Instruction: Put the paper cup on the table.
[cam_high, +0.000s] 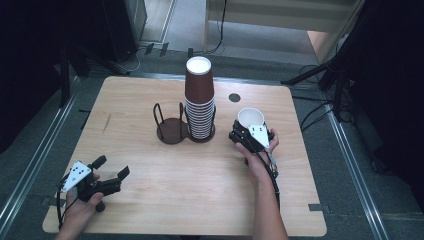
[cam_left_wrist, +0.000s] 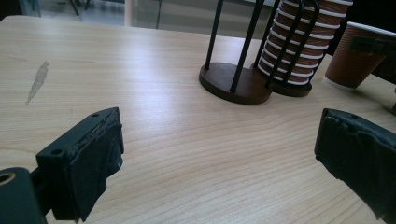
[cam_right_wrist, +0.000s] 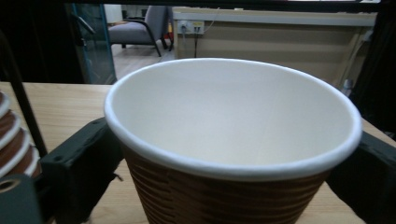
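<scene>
In the high view, my left gripper sat at the lower left of the frame, low over the table, its two jaws spread wide with nothing between them. In the left gripper view those jaws rose at the lower left and lower right corners, bare wood between them.

My right gripper was right of centre in the high view, at the cup. In the right gripper view the cup stood upright between my two jaws, one at each side of its ribbed brown wall, mouth up and white inside. The jaws stood wide; whether the pads pressed the wall or merely flanked it I could not tell. The cup rested on the table just right of the holder.

Farther up, at the centre of the high view, stood one holder, with two round bases side by side and thin black uprights. The left base was bare. The right one carried one stack of nested brown cups; I counted about a dozen white rims, though not exactly. In the left gripper view the stack was at the upper right, with the single cup beyond it at the right edge.

One dark round spot lay on the table near its far edge. One pale smear marked the wood at the left of the left gripper view.
</scene>
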